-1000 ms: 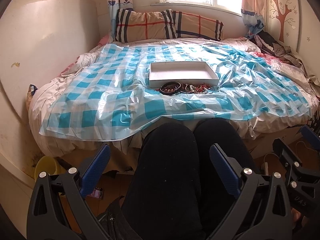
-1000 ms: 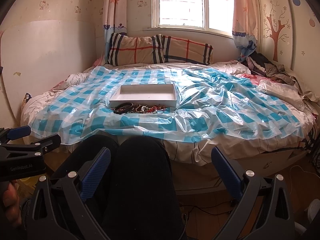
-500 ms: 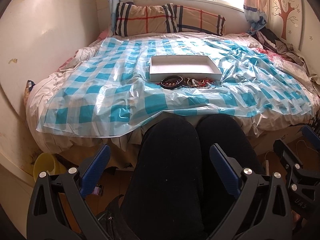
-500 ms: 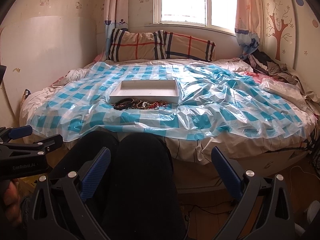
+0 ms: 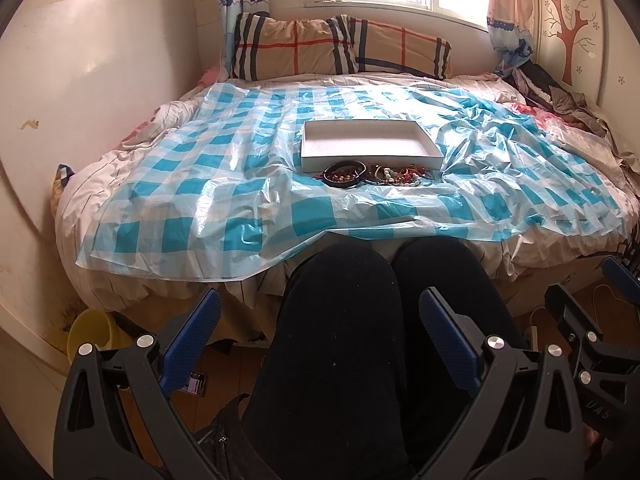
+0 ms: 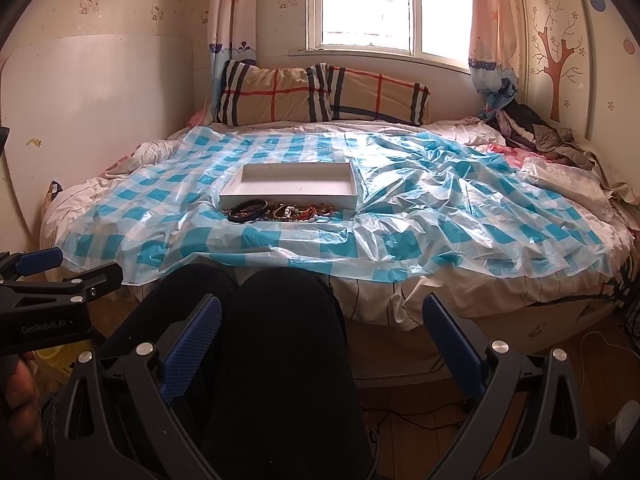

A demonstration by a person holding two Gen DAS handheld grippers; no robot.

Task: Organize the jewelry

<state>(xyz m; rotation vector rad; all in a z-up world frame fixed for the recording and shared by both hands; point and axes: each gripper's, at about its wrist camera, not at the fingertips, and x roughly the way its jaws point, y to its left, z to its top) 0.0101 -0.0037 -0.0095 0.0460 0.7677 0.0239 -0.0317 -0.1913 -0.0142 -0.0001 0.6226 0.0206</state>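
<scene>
A shallow white box lies on the blue-checked plastic sheet covering the bed. Along the box's near side sits a heap of bracelets and beads, with a dark bangle at its left end. My left gripper is open, low over the person's dark-trousered knees, far short of the bed. My right gripper is open too, also above the knees. Neither holds anything.
Two plaid pillows lean under the window at the bed's far end. Crumpled clothes pile at the far right. A yellow bucket stands on the floor at left. Cables run across the wooden floor by the bed base.
Both wrist views have crept forward and tipped slightly, so the bed, box and jewelry look a little nearer and lower in frame. Both grippers stay open.
</scene>
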